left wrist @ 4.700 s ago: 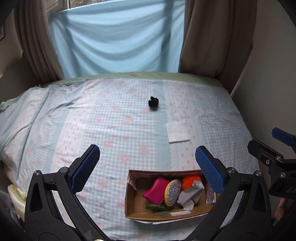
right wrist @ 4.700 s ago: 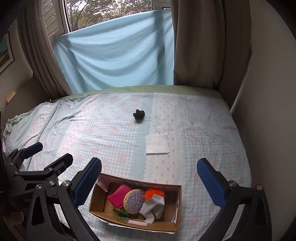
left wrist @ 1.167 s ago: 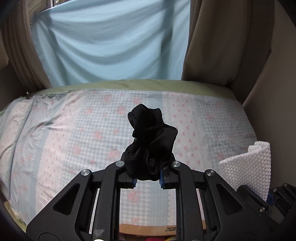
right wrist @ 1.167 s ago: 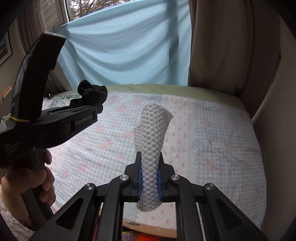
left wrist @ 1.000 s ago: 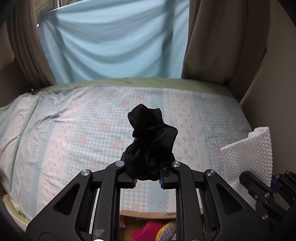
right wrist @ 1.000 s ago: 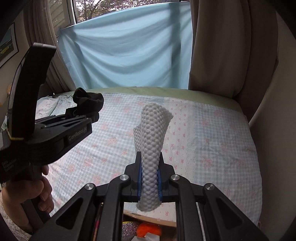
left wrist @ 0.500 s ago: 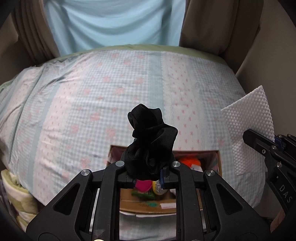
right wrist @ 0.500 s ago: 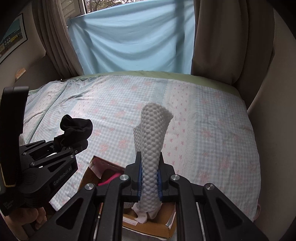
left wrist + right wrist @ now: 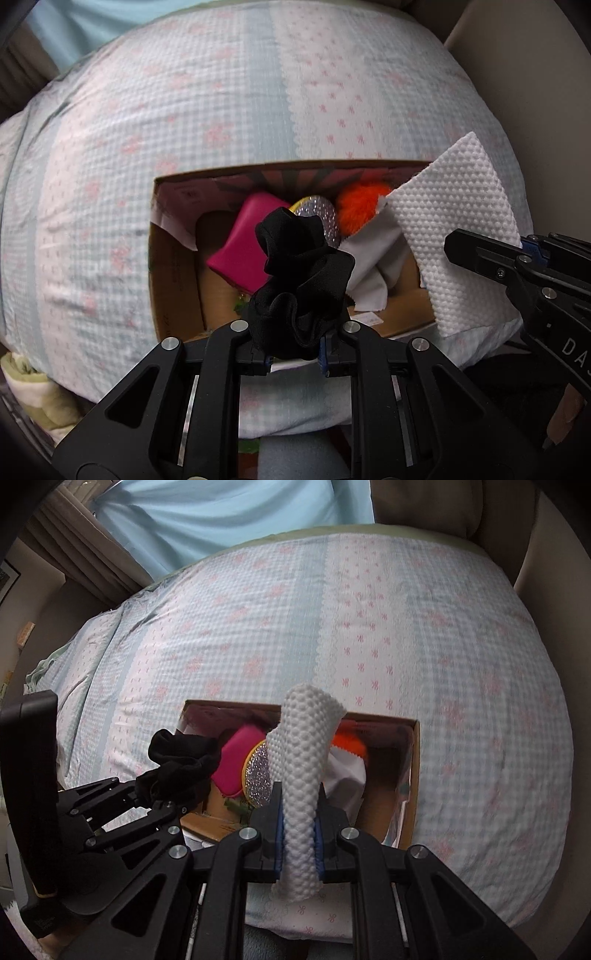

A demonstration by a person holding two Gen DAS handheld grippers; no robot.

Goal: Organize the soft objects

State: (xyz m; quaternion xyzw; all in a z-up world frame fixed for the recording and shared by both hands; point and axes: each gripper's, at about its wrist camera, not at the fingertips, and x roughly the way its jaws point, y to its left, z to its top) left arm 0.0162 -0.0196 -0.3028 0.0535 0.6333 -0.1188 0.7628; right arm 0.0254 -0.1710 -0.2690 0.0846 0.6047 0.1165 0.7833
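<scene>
My left gripper (image 9: 295, 350) is shut on a black scrunchie (image 9: 303, 280) and holds it above the near edge of a cardboard box (image 9: 173, 273). My right gripper (image 9: 299, 842) is shut on a white dimpled cloth (image 9: 301, 786), held over the box's (image 9: 412, 775) near side. The cloth also shows at the right of the left wrist view (image 9: 454, 236). The scrunchie shows at the left of the right wrist view (image 9: 181, 768). The box holds a pink pouch (image 9: 243, 254), a glittery round pad (image 9: 319, 219), an orange pompom (image 9: 358, 206) and a grey cloth (image 9: 373, 273).
The box sits near the front edge of a bed with a blue and pink checked cover (image 9: 369, 609). A light blue sheet (image 9: 229, 513) and brown curtains (image 9: 85, 550) hang behind the bed. A beige wall (image 9: 535, 74) is close on the right.
Both grippers have moved back from the bed's middle toward the box and tilted down, each still holding its item. The box now fills the middle of both views.
</scene>
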